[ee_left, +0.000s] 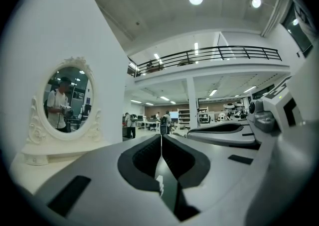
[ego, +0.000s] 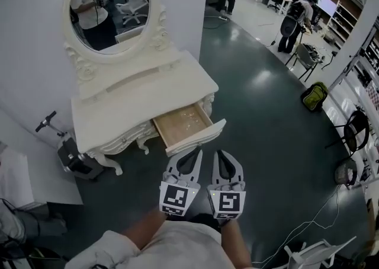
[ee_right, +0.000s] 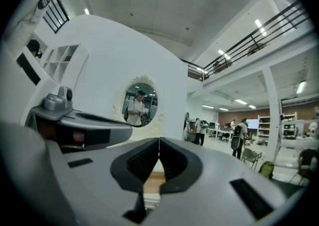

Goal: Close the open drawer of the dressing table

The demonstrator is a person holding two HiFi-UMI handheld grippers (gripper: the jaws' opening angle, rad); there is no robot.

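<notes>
The drawer [ego: 183, 127] stands pulled out at the centre of the head view, with a pale bare-wood inside and a cream, curved front panel. It belongs to a cream carved bench [ego: 136, 105] against the white wall at upper left, under an oval mirror [ego: 109, 7]. Just below the drawer front, not touching it, the left hand-held gripper [ego: 194, 154] and right hand-held gripper [ego: 220, 155] sit side by side. Both have their jaws pressed together on nothing, above the dark floor [ego: 266, 119].
</notes>
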